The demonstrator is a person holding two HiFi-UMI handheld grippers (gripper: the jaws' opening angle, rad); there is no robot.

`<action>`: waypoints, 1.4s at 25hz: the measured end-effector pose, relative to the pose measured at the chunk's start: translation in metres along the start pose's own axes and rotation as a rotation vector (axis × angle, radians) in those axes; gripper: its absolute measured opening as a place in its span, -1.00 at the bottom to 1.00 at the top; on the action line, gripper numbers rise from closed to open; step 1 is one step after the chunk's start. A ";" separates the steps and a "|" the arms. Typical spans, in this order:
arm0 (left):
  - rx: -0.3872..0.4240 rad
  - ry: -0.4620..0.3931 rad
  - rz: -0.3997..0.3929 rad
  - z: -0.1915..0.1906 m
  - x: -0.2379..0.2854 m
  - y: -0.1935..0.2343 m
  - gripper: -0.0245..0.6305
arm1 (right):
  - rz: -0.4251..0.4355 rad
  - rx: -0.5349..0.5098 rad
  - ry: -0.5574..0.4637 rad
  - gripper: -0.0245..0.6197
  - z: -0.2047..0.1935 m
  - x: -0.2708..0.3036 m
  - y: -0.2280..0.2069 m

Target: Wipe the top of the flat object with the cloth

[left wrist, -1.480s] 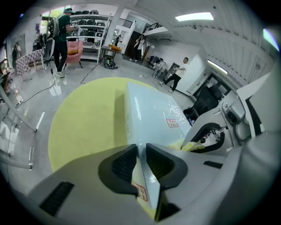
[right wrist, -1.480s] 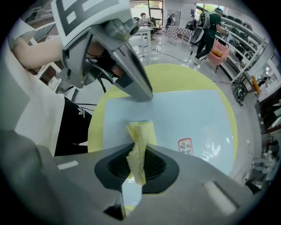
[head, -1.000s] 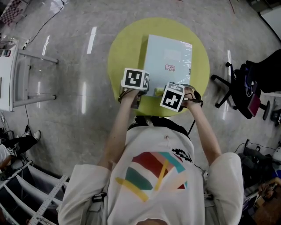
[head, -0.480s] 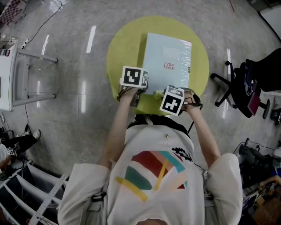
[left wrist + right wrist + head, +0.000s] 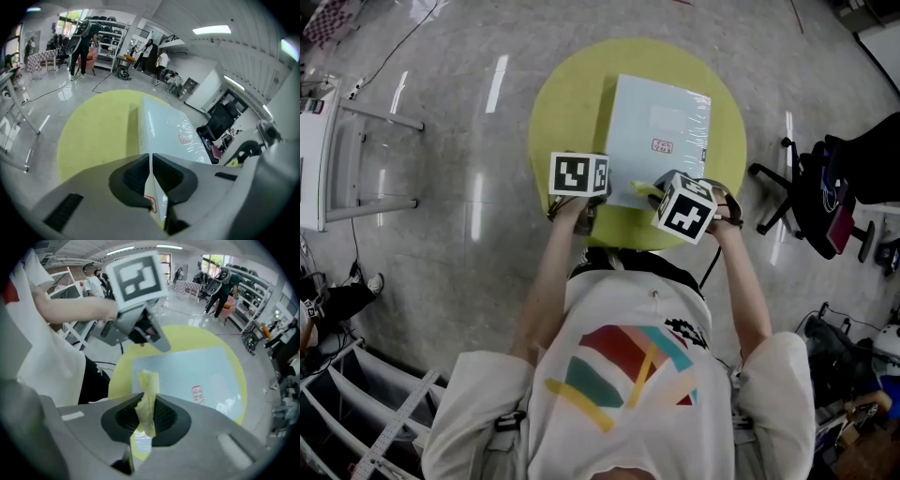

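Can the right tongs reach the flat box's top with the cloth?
Probably yes: the right tongs, shut on the cloth, hang at the near edge of the flat box, whose top lies bare.

Bright, even indoor light from ceiling strips [image 5: 212, 30]. Glossy floor [image 5: 441, 234] carries white glare streaks, and the flat object [image 5: 661, 131] glints on its wrap. Gripper views fisheye-warped, corners black, close foreground soft. Head view sharp, shadows faint.

No legible writing anywhere.
The small red label [image 5: 663, 144] on the flat box [image 5: 642, 108] is too blurred to read.
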State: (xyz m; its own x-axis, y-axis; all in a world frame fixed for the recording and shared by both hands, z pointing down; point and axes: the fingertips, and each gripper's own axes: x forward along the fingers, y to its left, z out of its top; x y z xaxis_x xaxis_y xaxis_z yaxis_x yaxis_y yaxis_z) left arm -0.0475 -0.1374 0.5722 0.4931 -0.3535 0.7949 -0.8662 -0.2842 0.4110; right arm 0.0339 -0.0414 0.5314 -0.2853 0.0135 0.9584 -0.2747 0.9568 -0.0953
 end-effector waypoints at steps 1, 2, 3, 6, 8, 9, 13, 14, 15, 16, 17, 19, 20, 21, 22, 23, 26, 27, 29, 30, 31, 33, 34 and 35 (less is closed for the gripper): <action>-0.015 -0.027 0.006 0.003 -0.006 0.002 -0.83 | -0.051 0.002 -0.030 -0.84 0.006 -0.013 -0.017; -0.030 -0.056 0.013 0.007 -0.012 0.004 -0.84 | -0.111 0.002 -0.062 -0.84 0.014 -0.026 -0.037; -0.041 -0.084 0.023 0.011 -0.019 0.007 -0.85 | -0.171 0.003 -0.092 -0.84 0.022 -0.040 -0.056; -0.062 -0.138 0.073 0.014 -0.037 0.020 -0.88 | -0.299 -0.002 -0.138 -0.84 0.043 -0.070 -0.111; -0.077 -0.146 0.107 0.008 -0.045 0.029 -0.88 | -0.341 -0.022 -0.137 -0.84 0.056 -0.078 -0.143; -0.089 -0.151 0.119 0.004 -0.048 0.034 -0.88 | -0.349 -0.027 -0.139 -0.84 0.063 -0.078 -0.158; -0.140 -0.195 0.135 -0.009 -0.065 0.048 -0.88 | -0.304 0.005 -0.153 -0.84 0.091 -0.053 -0.206; -0.148 -0.212 0.132 -0.012 -0.070 0.049 -0.88 | -0.300 0.015 -0.135 -0.84 0.091 -0.041 -0.217; -0.154 -0.230 0.127 -0.015 -0.074 0.051 -0.88 | -0.299 0.024 -0.110 -0.84 0.090 -0.030 -0.229; -0.161 -0.248 0.122 -0.018 -0.079 0.053 -0.88 | -0.296 0.033 -0.090 -0.84 0.089 -0.018 -0.240; -0.166 -0.262 0.120 -0.020 -0.082 0.055 -0.88 | -0.286 0.043 -0.079 -0.84 0.088 -0.008 -0.249; -0.168 -0.272 0.132 -0.027 -0.089 0.059 -0.88 | -0.271 0.064 -0.058 -0.84 0.088 0.007 -0.262; -0.167 -0.272 0.143 -0.031 -0.092 0.061 -0.88 | -0.269 0.070 -0.042 -0.84 0.086 0.012 -0.266; -0.169 -0.273 0.152 -0.035 -0.095 0.062 -0.88 | -0.266 0.070 -0.023 -0.84 0.084 0.015 -0.267; -0.174 -0.277 0.158 -0.039 -0.097 0.063 -0.88 | -0.264 0.064 -0.004 -0.84 0.082 0.019 -0.267; -0.181 -0.281 0.162 -0.042 -0.099 0.063 -0.88 | -0.264 0.053 0.014 -0.84 0.081 0.023 -0.267; -0.195 -0.285 0.165 -0.047 -0.100 0.063 -0.88 | -0.256 0.034 0.045 -0.84 0.082 0.031 -0.267; -0.198 -0.284 0.160 -0.049 -0.099 0.062 -0.88 | -0.246 0.041 0.047 -0.84 0.082 0.032 -0.267; -0.209 -0.284 0.143 -0.051 -0.096 0.059 -0.87 | -0.222 0.060 0.048 -0.84 0.082 0.032 -0.267; -0.216 -0.286 0.133 -0.052 -0.094 0.057 -0.87 | -0.211 0.071 0.049 -0.84 0.082 0.032 -0.266; -0.224 -0.289 0.124 -0.052 -0.093 0.056 -0.87 | -0.199 0.079 0.051 -0.84 0.082 0.032 -0.263; -0.235 -0.293 0.112 -0.055 -0.090 0.054 -0.87 | -0.180 0.085 0.061 -0.84 0.082 0.034 -0.254; -0.232 -0.292 0.112 -0.056 -0.088 0.054 -0.87 | -0.175 0.082 0.066 -0.84 0.082 0.035 -0.248; -0.221 -0.289 0.116 -0.056 -0.087 0.054 -0.87 | -0.172 0.078 0.070 -0.84 0.083 0.036 -0.242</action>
State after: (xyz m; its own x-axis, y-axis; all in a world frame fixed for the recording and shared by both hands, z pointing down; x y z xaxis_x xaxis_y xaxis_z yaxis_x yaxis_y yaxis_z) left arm -0.1417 -0.0714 0.5499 0.3661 -0.6175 0.6962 -0.8984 -0.0396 0.4373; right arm 0.0144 -0.2964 0.5664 -0.1642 -0.1252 0.9784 -0.3851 0.9214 0.0533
